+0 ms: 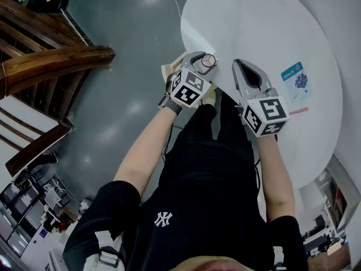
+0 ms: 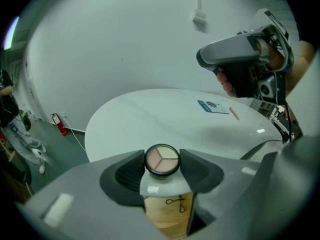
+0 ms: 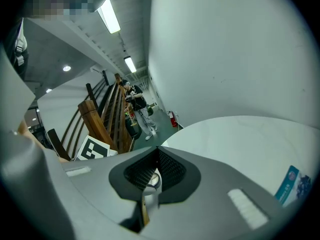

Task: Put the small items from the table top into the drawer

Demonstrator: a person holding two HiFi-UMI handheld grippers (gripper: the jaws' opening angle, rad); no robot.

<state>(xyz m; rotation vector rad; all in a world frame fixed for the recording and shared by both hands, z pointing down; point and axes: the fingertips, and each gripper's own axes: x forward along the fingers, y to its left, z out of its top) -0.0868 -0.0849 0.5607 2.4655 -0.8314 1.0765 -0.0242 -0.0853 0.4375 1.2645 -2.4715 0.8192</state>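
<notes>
A round compact [image 2: 162, 159] with three pale shades sits between the pads of my left gripper [image 2: 162, 171], which is shut on it. In the head view that compact [image 1: 209, 61] hangs at the near-left rim of the white round table [image 1: 265, 21], over the light wooden drawer [image 2: 167, 215] that shows below the jaws. My right gripper [image 1: 241, 66] is just to its right over the table's near edge, jaws shut with nothing between them [image 3: 156, 160]. A blue-and-white card [image 1: 295, 79] and a thin pink stick [image 1: 298, 110] lie on the table to the right.
A wooden stair rail [image 1: 51, 66] runs over the grey floor to the left. The left gripper's marker cube [image 3: 92, 149] shows in the right gripper view. A white cable [image 2: 199, 4] hangs on the wall behind the table. Shelves with clutter stand at the right [image 1: 333, 208].
</notes>
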